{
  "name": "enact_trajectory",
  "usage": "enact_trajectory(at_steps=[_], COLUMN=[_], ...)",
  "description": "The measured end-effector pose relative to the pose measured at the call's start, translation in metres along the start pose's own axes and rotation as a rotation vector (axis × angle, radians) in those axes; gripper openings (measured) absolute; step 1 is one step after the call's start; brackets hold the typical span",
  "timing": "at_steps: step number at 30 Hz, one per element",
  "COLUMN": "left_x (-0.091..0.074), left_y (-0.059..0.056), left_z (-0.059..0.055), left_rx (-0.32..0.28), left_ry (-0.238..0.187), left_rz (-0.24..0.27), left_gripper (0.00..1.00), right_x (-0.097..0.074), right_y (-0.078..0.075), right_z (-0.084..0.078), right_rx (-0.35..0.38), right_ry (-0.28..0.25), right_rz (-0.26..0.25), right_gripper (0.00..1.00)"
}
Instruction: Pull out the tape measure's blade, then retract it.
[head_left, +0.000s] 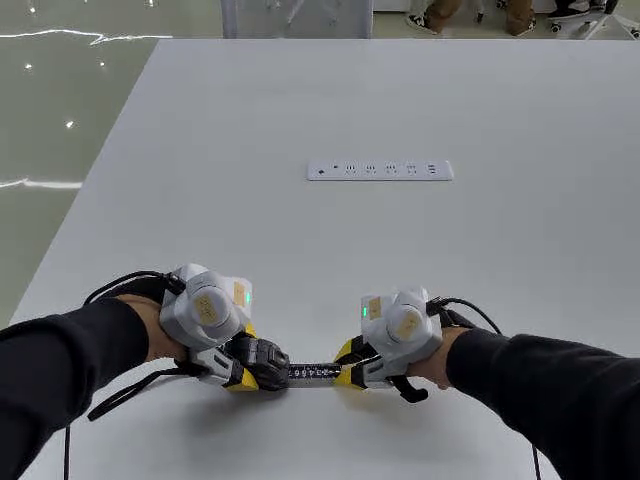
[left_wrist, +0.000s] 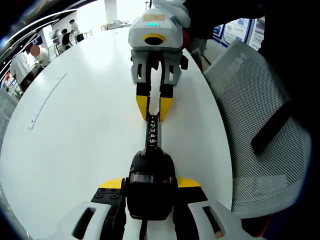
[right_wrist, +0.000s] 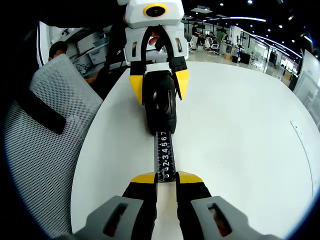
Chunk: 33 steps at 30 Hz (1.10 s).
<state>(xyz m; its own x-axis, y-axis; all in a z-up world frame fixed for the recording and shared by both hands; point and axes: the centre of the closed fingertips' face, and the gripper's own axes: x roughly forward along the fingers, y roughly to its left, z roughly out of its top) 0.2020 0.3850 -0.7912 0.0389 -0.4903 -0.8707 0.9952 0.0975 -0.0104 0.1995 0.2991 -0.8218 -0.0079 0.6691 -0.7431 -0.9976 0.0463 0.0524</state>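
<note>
Near the white table's (head_left: 330, 110) front edge, the left gripper (head_left: 243, 372) clamps the black tape measure (head_left: 264, 361) — its blade (head_left: 313, 372) runs a short way out to the right gripper (head_left: 347, 366), jaws pinched on its tip.

Black tape measure (head_left: 262, 362) nr table (head_left: 400, 100) front edge, blade (head_left: 313, 372) out a bit, nos up

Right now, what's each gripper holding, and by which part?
Left gripper is shut on the tape measure case, jaws on its two sides. Right gripper pinches the tip of the blade.
</note>
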Motion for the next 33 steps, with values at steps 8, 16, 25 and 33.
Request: enact_trajectory(at_steps=[8,16,25,33], left_x=[0.000,0.000,0.000,0.000], left_y=[0.000,0.000,0.000,0.000], left_z=[0.000,0.000,0.000,0.000], left_rx=[-0.002,-0.004,-0.001,-0.005], left_ry=[-0.004,-0.005,-0.013,-0.016], left_rz=[0.002,0.002,0.007,0.010], left_gripper=[0.32,0.32,0.32,0.32], right_x=[-0.005,-0.008,-0.012,-0.013], right_y=[-0.001,-0.001,-0.002,-0.002], right_z=[-0.004,-0.008,-0.012,-0.014], right_rx=[0.010,0.011,0.030,0.028], right_ry=[-0.002,0.003,0.001,0.005], right_rz=[-0.006,-0.013,-0.018,-0.019], right_gripper=[0.09,0.09,0.09,0.09])
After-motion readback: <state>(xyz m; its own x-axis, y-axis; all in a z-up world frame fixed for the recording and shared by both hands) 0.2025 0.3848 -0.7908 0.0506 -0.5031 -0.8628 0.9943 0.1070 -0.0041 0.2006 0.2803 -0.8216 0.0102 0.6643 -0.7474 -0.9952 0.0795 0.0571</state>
